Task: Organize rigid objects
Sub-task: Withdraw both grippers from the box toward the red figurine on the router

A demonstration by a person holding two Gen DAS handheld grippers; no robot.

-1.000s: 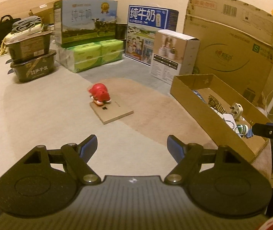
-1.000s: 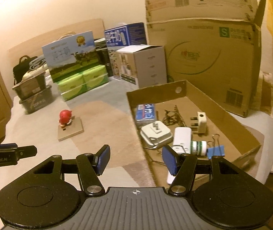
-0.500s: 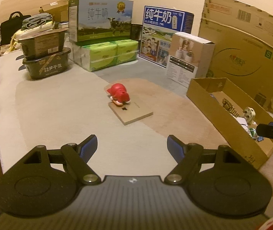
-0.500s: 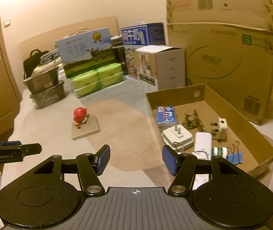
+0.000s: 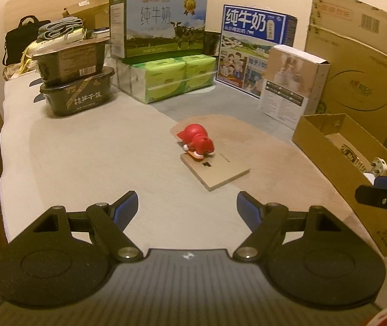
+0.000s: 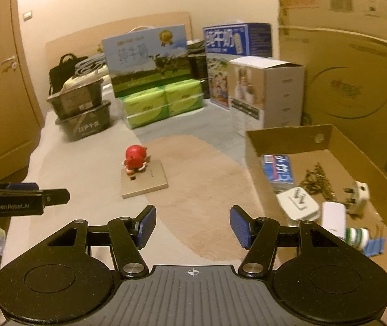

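Against the frames from a second before, both views had slid sideways: the red figurine [image 5: 196, 140] sat nearer the middle of the left wrist view and larger, and the shallow cardboard tray [image 5: 326, 149] had drifted toward the right edge. In the right wrist view the wooden door [image 6: 0, 81] now filled the far left, and the tray's contents sat further right. Nothing on the bed cover [image 5: 98, 157] had shifted.

From the left, two stacked dark food tubs [image 5: 76, 87] stood in front of a black bag [image 5: 16, 40]. Beside them a cow-printed milk carton [image 5: 163, 24] rested on green tissue packs [image 5: 171, 76], then a blue milk carton [image 5: 256, 43], a white product box [image 5: 294, 81] and a large cardboard box [image 5: 362, 62].

The figurine lay tipped over on the back corner of a thin tan board [image 5: 215, 168], in the middle of the cover, well apart from the tray. The left gripper [image 5: 187, 206] hung above the cover with its jaws spread and nothing between them. The right gripper [image 6: 192, 225] was likewise released and empty, short of the board.

Inside the tray lay a small blue packet [image 6: 279, 169], a tangled chain [image 6: 318, 182], a white charger [image 6: 298, 203], a white plug adapter [image 6: 358, 194], a white oblong device [image 6: 333, 217], a green-and-white roll [image 6: 356, 237] and a blue binder clip [image 6: 375, 245]. The right gripper's finger covered parts of the oblong device and roll. The tray wall hid most of these from the left wrist view, and the carton lettering in the right wrist view was blurred.
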